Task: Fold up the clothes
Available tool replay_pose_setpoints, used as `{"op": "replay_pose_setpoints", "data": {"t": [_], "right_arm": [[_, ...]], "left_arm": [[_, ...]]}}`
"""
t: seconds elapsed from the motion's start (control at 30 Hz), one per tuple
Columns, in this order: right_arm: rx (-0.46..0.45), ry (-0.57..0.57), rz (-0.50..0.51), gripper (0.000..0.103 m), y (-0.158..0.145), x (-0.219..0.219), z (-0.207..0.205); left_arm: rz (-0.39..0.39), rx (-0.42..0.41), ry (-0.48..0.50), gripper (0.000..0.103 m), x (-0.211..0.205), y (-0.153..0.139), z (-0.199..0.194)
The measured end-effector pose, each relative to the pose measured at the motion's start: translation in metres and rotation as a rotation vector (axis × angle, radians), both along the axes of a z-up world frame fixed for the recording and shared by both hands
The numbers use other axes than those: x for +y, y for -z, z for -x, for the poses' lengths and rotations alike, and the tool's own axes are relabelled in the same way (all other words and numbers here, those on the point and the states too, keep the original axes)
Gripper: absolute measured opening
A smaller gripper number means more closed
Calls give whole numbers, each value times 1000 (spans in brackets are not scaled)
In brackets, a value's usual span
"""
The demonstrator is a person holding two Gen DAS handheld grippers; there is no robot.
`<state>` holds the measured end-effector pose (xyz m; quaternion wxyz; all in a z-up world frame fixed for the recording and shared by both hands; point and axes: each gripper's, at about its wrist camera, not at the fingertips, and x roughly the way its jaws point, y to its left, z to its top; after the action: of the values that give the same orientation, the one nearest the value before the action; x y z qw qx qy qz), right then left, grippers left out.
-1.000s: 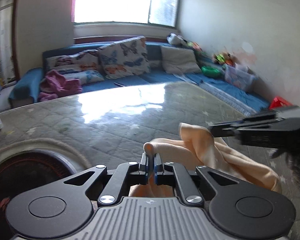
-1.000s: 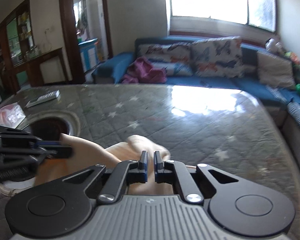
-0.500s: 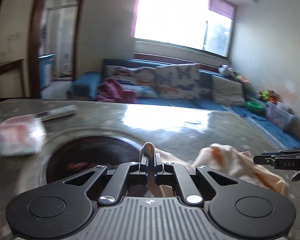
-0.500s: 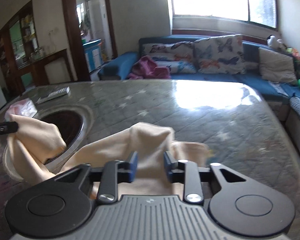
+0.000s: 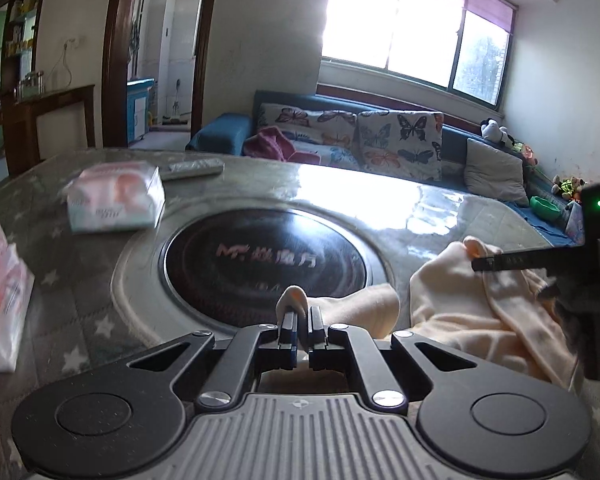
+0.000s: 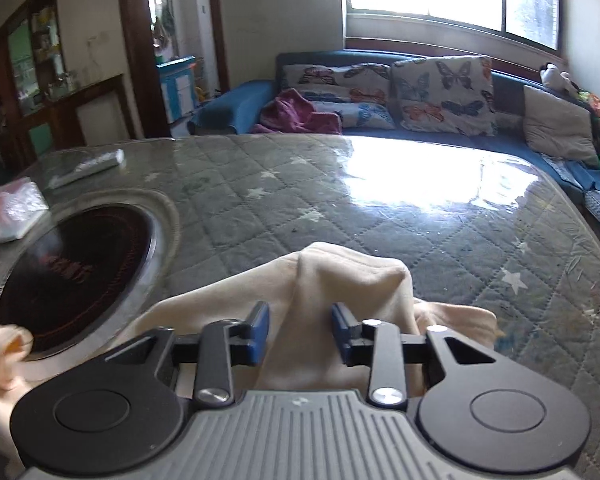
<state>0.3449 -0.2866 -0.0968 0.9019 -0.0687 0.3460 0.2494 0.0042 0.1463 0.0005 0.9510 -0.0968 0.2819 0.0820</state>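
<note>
Barely begun: peach garment (image 6: pixel 340 280) bunched on the table (image 6: pixel 380 208) beside the round cooktop (image 5: pixel 266 264), no fold made, left gripper (image 5: pixel 299 320) pinching 1 edge, right gripper (image 6: pixel 299 326) closing around a ridge.

Your right gripper (image 6: pixel 299 330) is closing around a raised fold of the cream garment (image 6: pixel 340 276) on the quilted table (image 6: pixel 440 240).

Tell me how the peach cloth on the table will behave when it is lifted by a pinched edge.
The peach cloth probably hangs limp: it already sags in soft folds between the left gripper and the right gripper, whose jaws are closing around a bunched ridge. It looks light and thin, so likely easy to lift, though loose parts may drag.
</note>
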Motion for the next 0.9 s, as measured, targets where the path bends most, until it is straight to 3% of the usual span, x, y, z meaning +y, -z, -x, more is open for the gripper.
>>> {"op": "replay_pose_setpoints", "data": {"t": [0.03, 0.1, 0.3, 0.6, 0.77, 0.9], "right_arm": [[-5, 8, 12, 8, 2, 1, -1], [-31, 14, 32, 5, 1, 0, 0], [-145, 28, 24, 4, -34, -34, 24], [-294, 176, 48, 4, -91, -142, 72], [-284, 277, 90, 4, -87, -191, 90], [-214, 356, 125, 4, -59, -224, 100]], "left_arm": [[3, 4, 1, 5, 1, 1, 2], [7, 11, 5, 5, 2, 2, 4], [2, 15, 11, 5, 4, 5, 3], [-13, -16, -15, 5, 6, -2, 11], [-25, -22, -46, 5, 13, -8, 28], [-36, -1, -72, 5, 22, -7, 44]]}}
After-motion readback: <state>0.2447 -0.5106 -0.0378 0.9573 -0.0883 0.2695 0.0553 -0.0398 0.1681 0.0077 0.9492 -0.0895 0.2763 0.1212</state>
